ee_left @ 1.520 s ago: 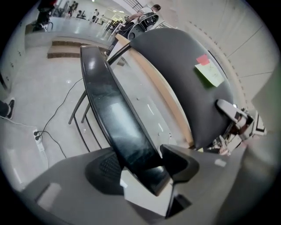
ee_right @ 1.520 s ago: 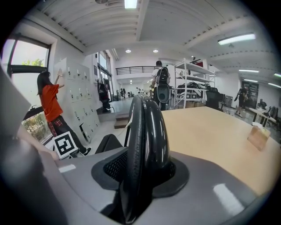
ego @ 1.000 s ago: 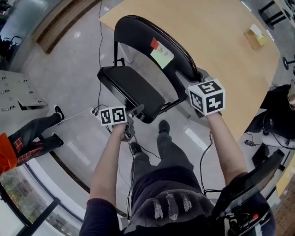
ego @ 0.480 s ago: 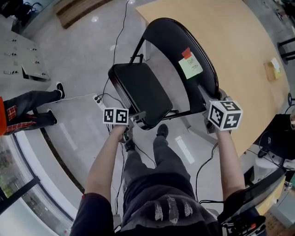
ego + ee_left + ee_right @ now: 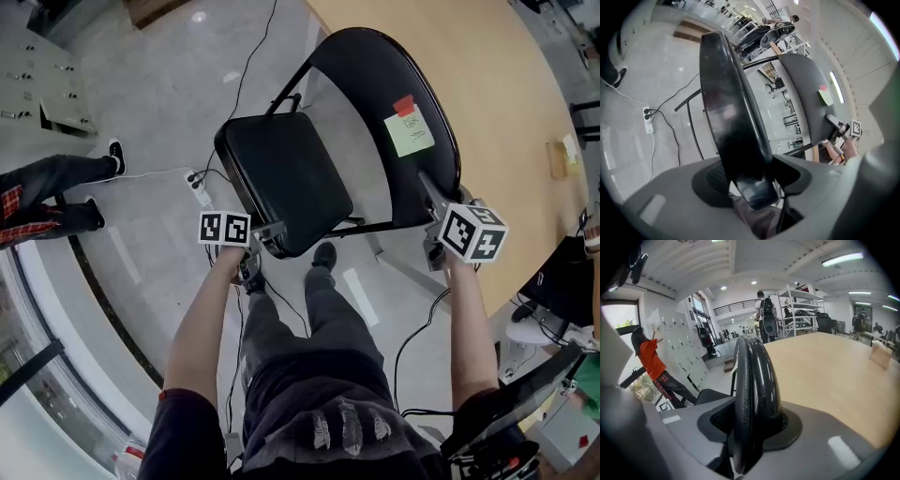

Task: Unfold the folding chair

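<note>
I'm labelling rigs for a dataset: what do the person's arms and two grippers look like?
The left gripper and right gripper each carry a white cube with black square markers. Their fingers are grey with black textured pads. The person wears dark short sleeves.

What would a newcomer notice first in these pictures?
A black folding chair fills the centre, the left gripper clamped on its seat and the right gripper on its backrest. A green note under a red tag sticks to the backrest, with a wooden table at the right.
</note>
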Tool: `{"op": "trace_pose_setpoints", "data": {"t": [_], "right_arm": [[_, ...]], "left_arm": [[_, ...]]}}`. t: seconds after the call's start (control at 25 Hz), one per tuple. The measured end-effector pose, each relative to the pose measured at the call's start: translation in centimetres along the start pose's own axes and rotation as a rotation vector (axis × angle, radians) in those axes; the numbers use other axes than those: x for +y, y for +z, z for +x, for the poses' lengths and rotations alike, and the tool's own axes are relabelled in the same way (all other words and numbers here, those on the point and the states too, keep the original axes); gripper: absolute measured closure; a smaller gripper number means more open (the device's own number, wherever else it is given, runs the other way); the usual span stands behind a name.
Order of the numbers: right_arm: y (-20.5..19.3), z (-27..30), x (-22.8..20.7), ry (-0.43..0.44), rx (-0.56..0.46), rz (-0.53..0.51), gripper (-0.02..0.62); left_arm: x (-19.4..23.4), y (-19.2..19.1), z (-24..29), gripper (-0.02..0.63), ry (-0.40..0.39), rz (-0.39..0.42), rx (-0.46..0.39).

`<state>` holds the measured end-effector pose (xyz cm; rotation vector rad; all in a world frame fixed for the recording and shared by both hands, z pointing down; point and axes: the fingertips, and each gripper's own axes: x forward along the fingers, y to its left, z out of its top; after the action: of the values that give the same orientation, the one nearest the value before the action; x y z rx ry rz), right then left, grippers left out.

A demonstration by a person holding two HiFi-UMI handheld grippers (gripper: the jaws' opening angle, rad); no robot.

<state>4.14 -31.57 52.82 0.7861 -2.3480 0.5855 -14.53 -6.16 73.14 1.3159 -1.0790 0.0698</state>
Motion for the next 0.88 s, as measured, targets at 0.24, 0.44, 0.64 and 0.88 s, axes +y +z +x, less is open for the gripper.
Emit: {"op": "trace_pose_setpoints", "data": {"t": [0.24, 0.44, 0.64, 0.88], "right_arm": [[-0.8, 0.5, -0.9, 0.007, 0.025, 0.042, 0.453], [-1.1, 0.9, 0.6, 0.025, 0.047, 0.071, 0.456], [-2.2, 0.4, 1.1, 0.026, 0.062, 0.095, 0.457], [-3.6, 2.7, 3.9, 0.035, 0.077, 0.109, 0.456]], "left_arm": [[2.4, -0.9, 0.0, 0.342, 0.05, -0.052, 0.005], [5.2, -1.9, -1.5, 0.339, 0.072, -0.104, -0.004], [7.1, -3.4, -1.8, 0.333, 0.068, -0.118, 0.003], [12.1, -4.3, -3.9, 0.317, 0.075, -0.148, 0.004]]}}
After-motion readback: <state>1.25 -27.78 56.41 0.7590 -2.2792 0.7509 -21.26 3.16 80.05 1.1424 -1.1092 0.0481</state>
